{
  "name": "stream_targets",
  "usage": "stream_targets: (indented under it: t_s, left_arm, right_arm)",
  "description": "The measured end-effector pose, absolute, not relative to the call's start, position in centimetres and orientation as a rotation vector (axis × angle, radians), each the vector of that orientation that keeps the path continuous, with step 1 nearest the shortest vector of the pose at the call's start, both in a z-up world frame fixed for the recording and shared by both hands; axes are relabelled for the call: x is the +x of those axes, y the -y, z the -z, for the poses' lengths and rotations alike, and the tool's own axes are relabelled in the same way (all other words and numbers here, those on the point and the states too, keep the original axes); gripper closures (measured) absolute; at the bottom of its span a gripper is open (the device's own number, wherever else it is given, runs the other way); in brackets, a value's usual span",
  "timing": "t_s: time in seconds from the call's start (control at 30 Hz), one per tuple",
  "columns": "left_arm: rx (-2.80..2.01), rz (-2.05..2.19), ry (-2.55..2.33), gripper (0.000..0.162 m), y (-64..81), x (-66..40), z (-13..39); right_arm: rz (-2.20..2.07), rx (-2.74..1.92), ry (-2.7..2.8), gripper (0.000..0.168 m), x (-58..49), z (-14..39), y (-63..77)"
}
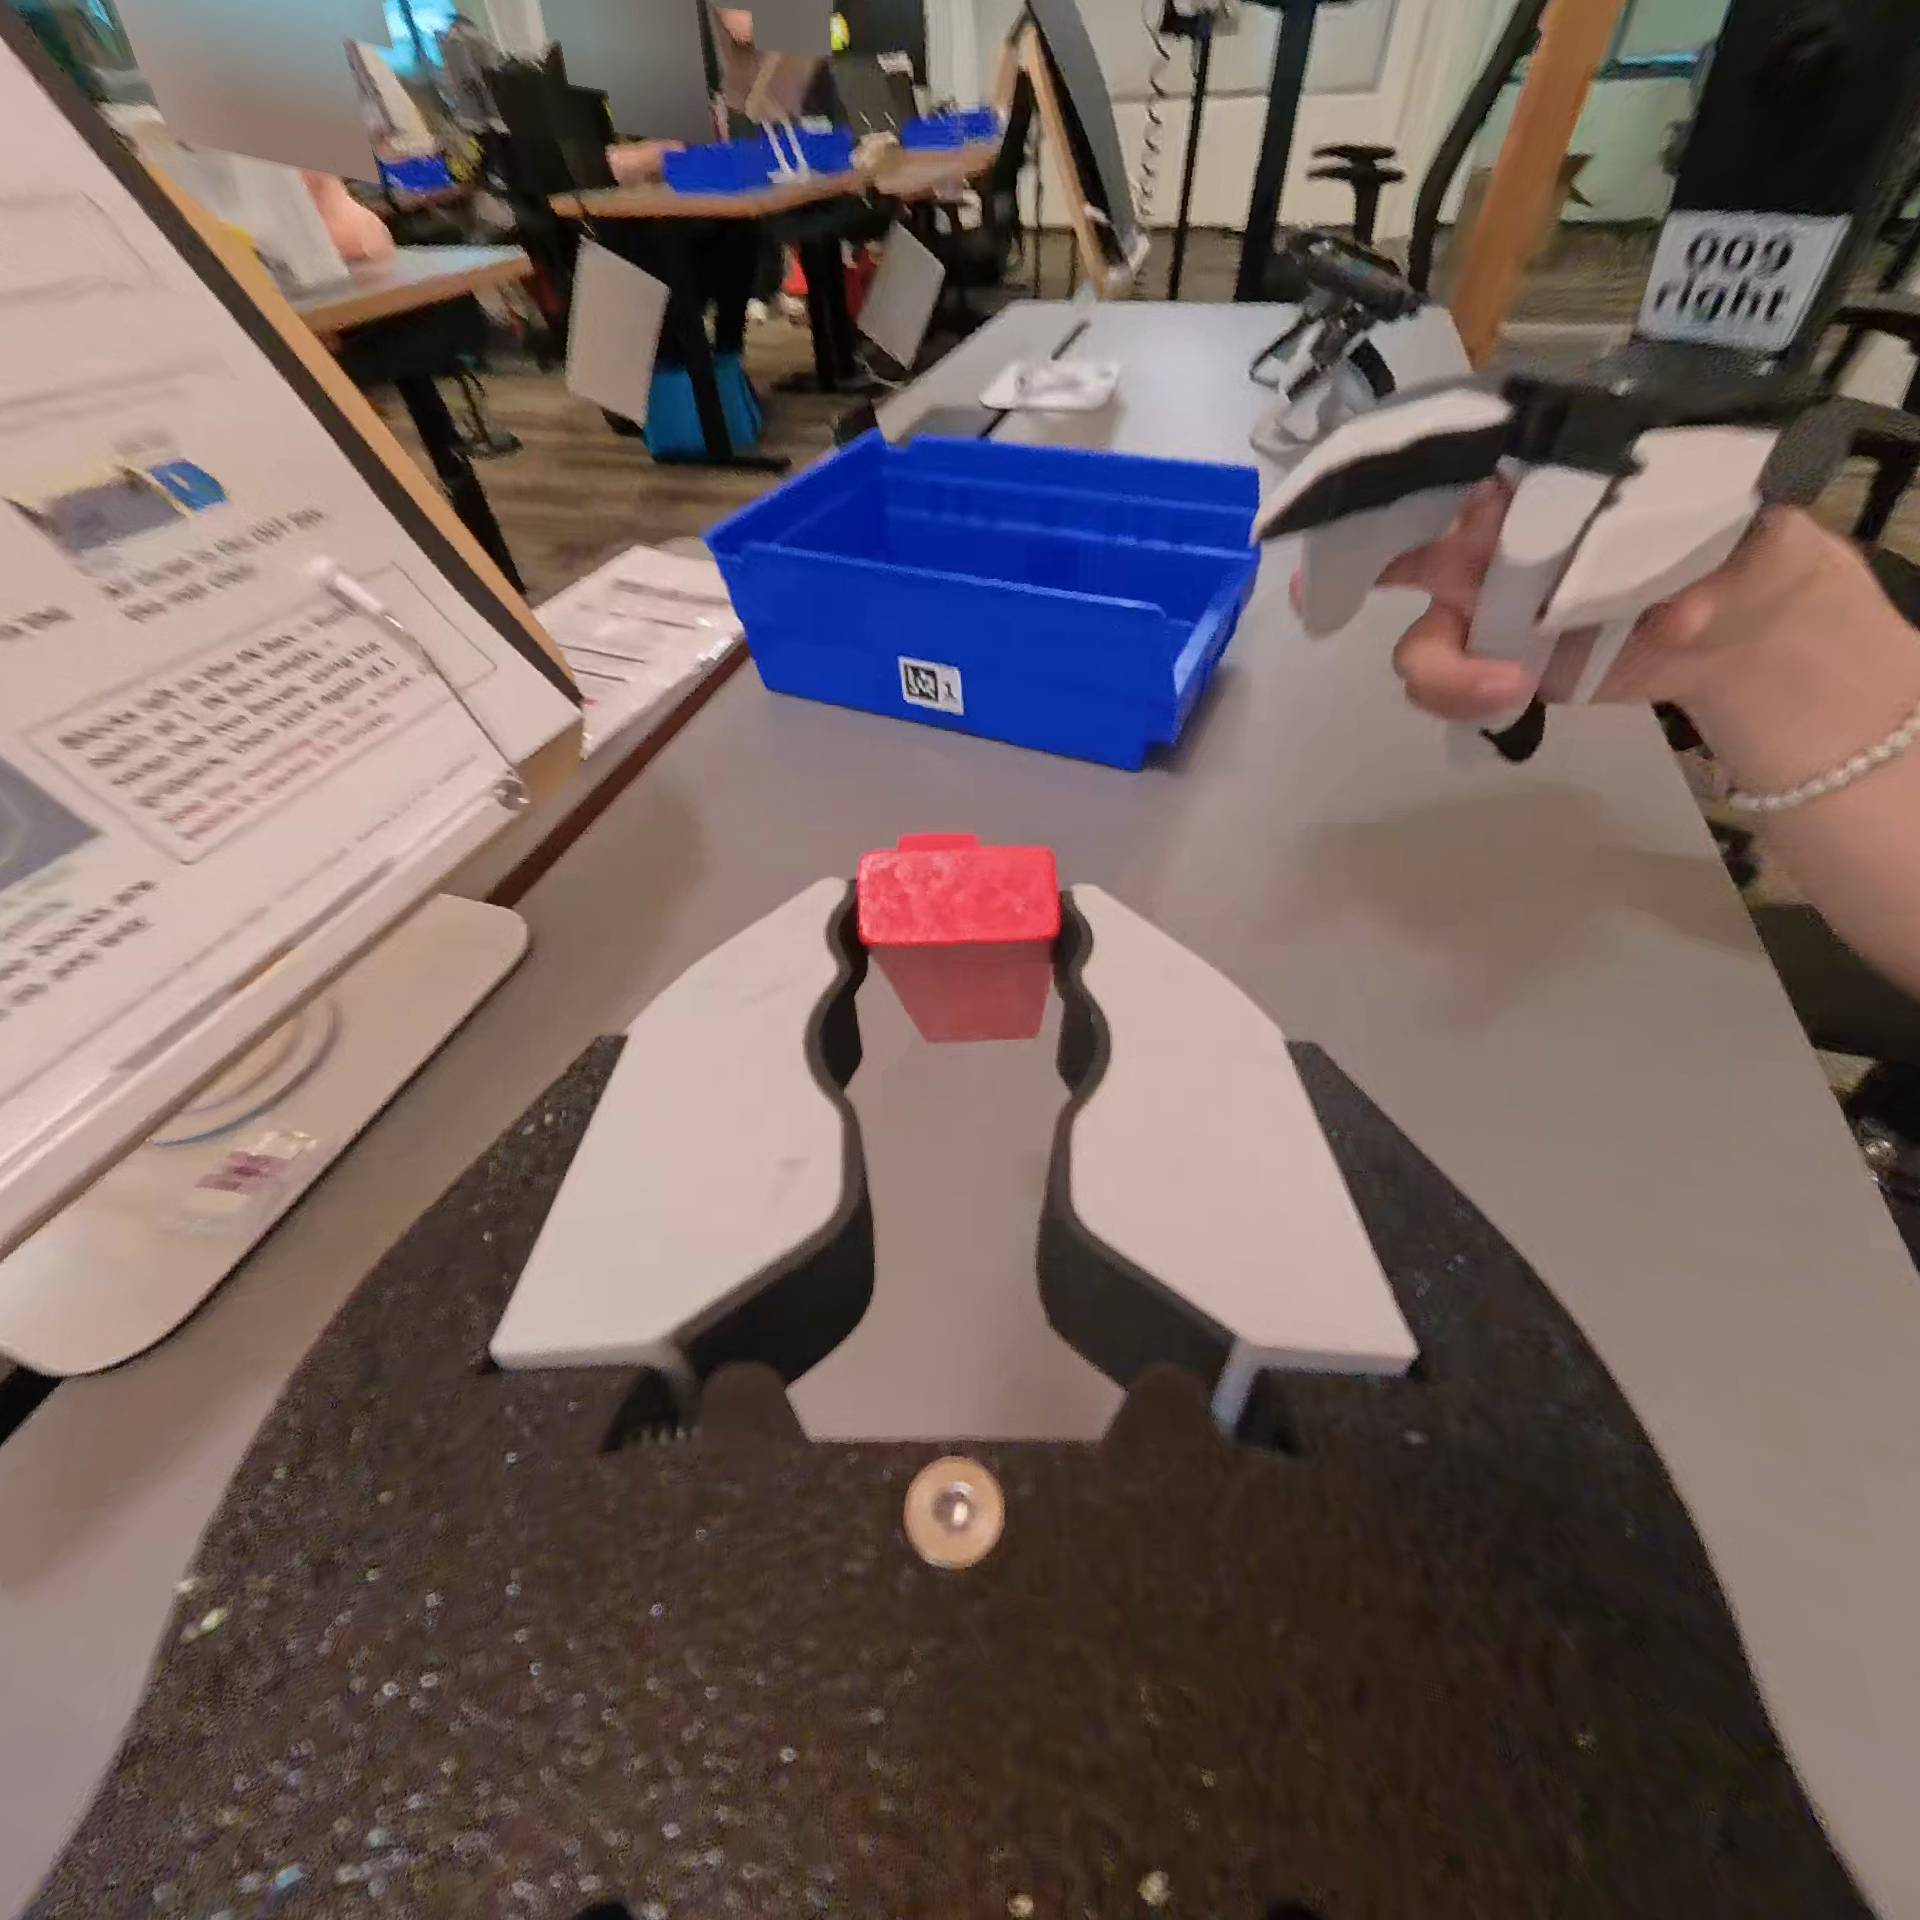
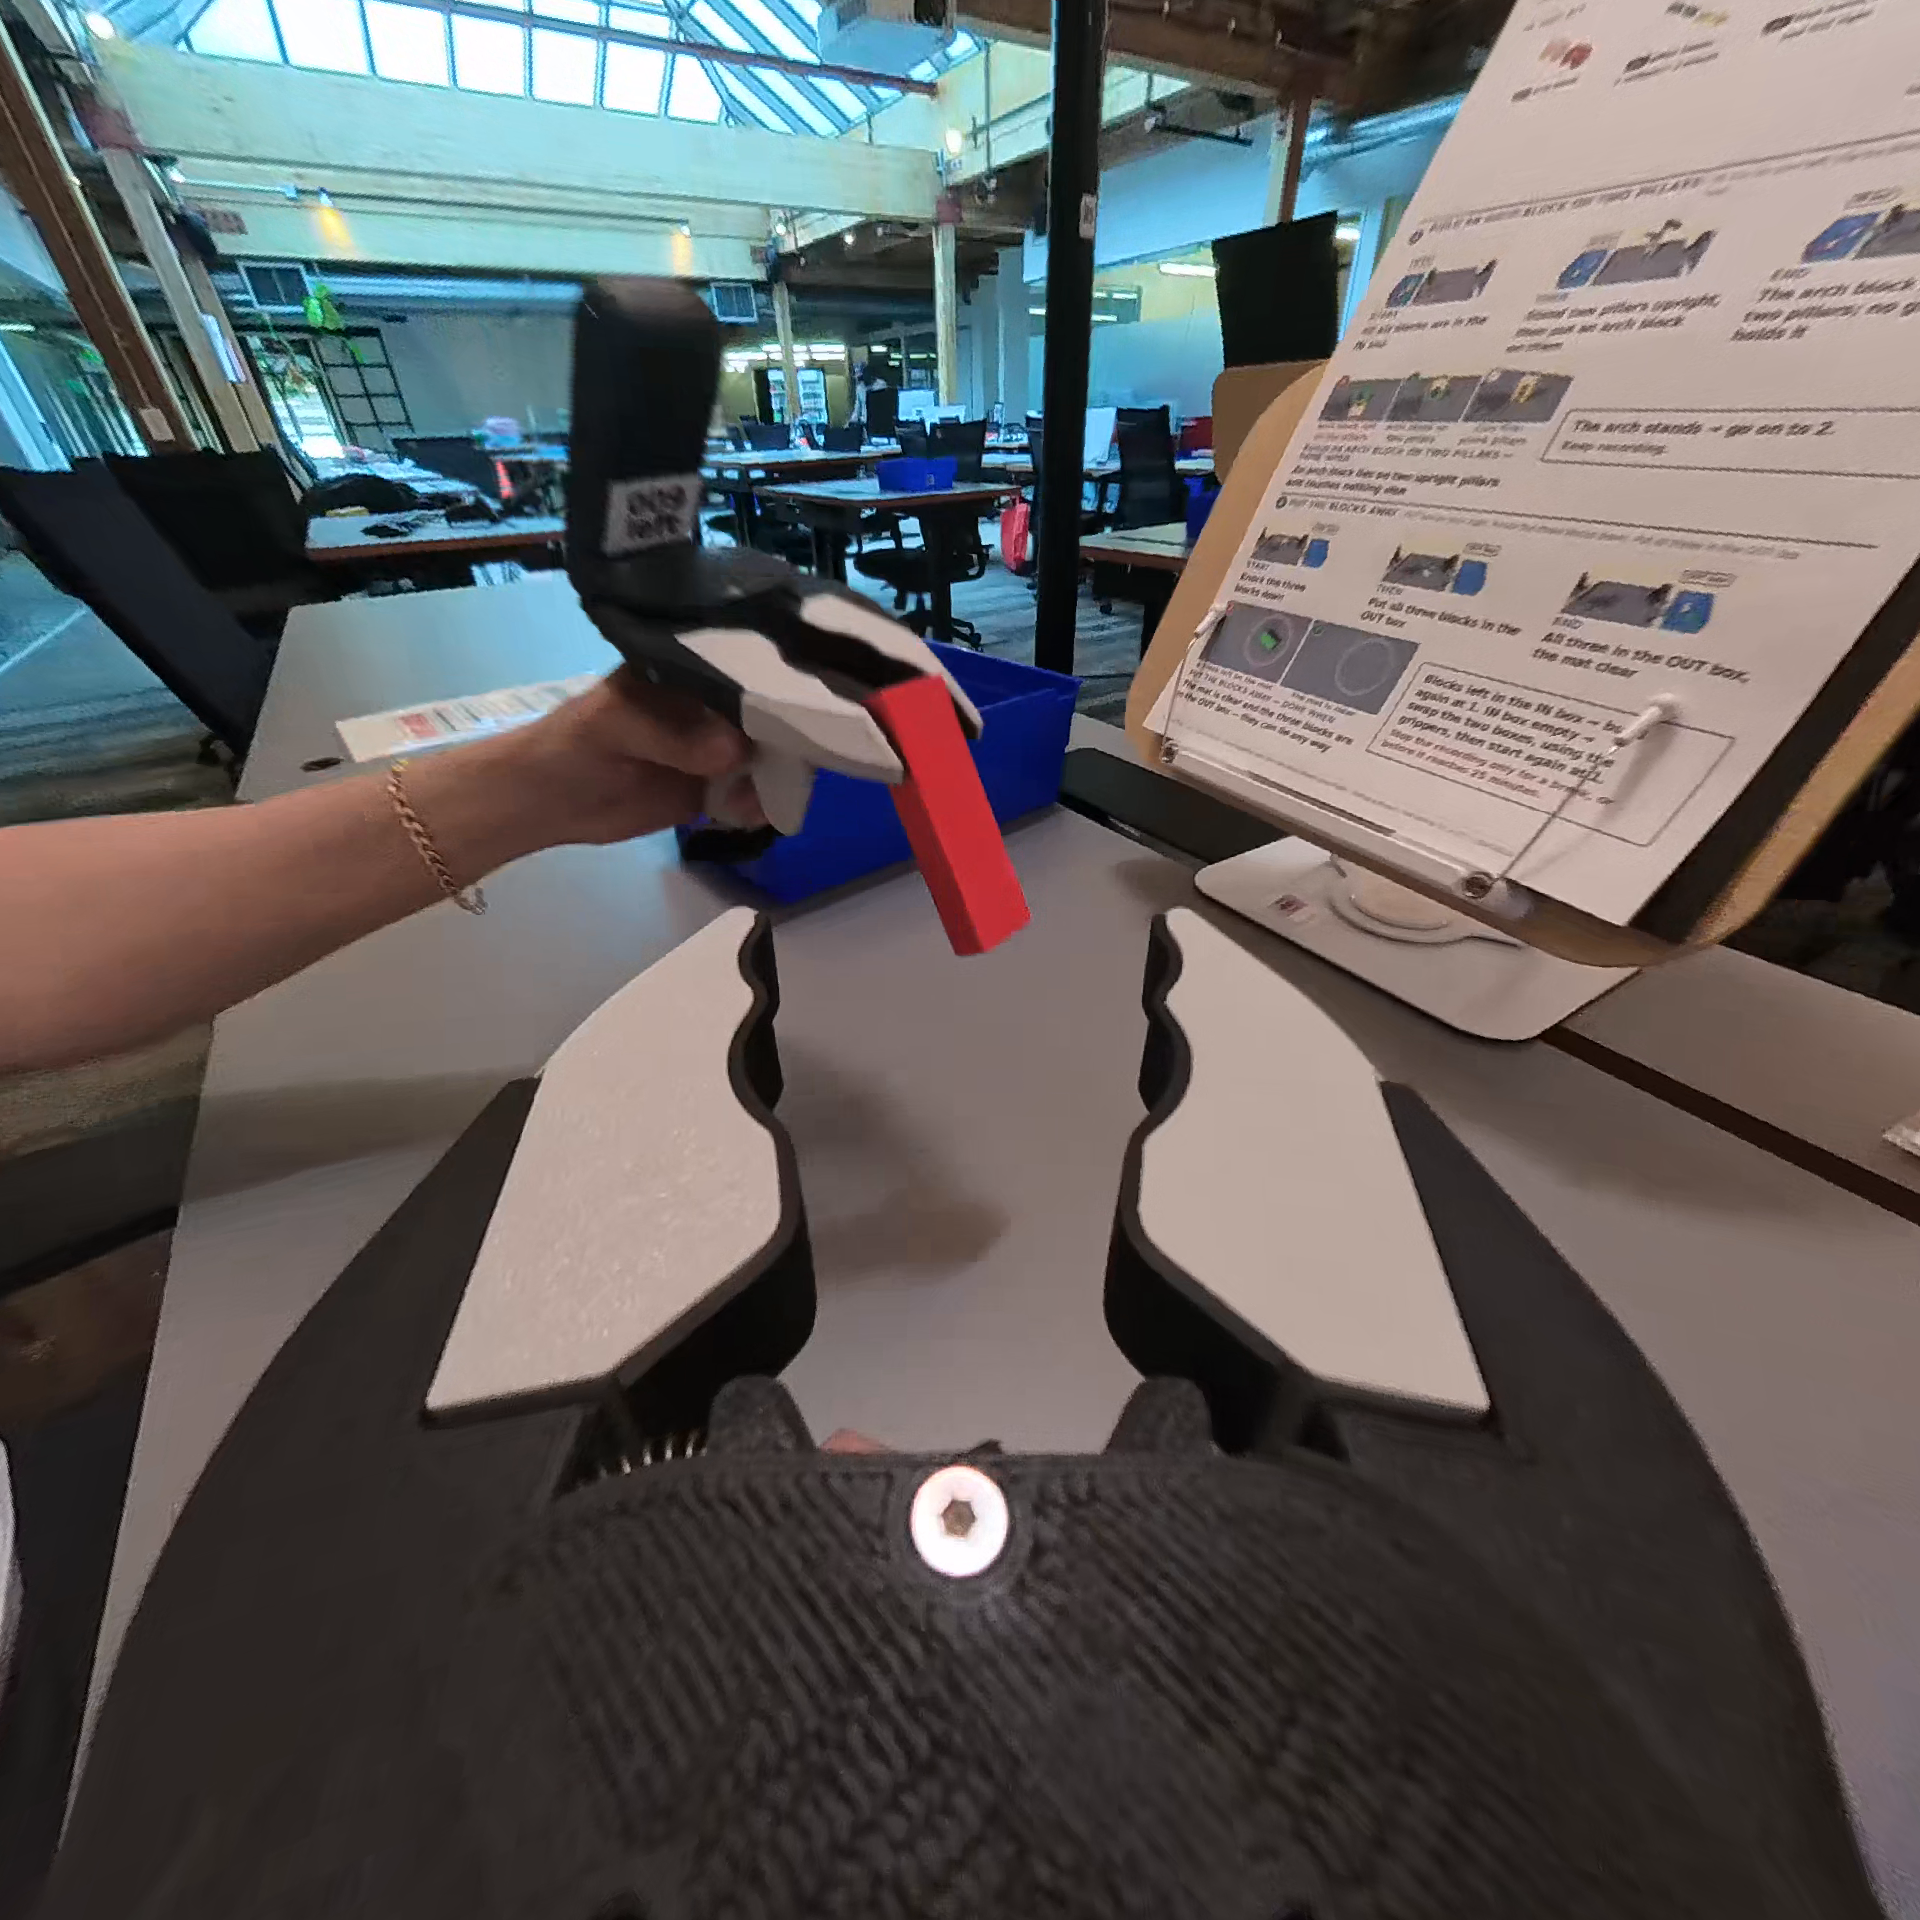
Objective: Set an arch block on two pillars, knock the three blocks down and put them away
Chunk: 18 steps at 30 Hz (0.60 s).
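The left hand-held gripper (image 1: 958, 914) grips 1 long red block (image 1: 958, 940) above the grey surface (image 1: 1351, 935), near the blue bin (image 1: 987, 613), while the right hand-held gripper (image 2: 961, 977) hangs open and empty.

The block (image 1: 956, 940) is plain red, its top face faintly mottled. The bin (image 1: 987, 603) toward the tabletop's far edge is bright blue with a small black-and-white tag. Both grippers have pale grey fingers (image 2: 623, 1164) edged in black on speckled black bodies. The tabletop (image 1: 1403, 987) is flat grey.
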State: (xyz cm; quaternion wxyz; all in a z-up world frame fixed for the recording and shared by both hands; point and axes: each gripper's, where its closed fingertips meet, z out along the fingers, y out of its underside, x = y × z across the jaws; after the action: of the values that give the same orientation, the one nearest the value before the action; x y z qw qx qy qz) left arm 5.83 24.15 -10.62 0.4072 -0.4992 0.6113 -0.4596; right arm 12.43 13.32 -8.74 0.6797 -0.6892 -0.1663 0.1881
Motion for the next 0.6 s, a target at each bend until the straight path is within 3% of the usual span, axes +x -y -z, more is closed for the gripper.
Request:
stream_targets:
  t_s: [0.3,0.6]
  left_arm:
    - [-1.361,1.126,-1.719,0.128,-25.9,10.6,17.9]
    - [-1.354,0.978,-1.908,0.128,-26.2,12.1,20.2]
  right_arm:
    - [-0.413,-1.525,0.332,0.104,15.1,8.8,-12.6]
    - [-0.363,-1.535,0.355,0.105,16.0,9.1,-12.5]
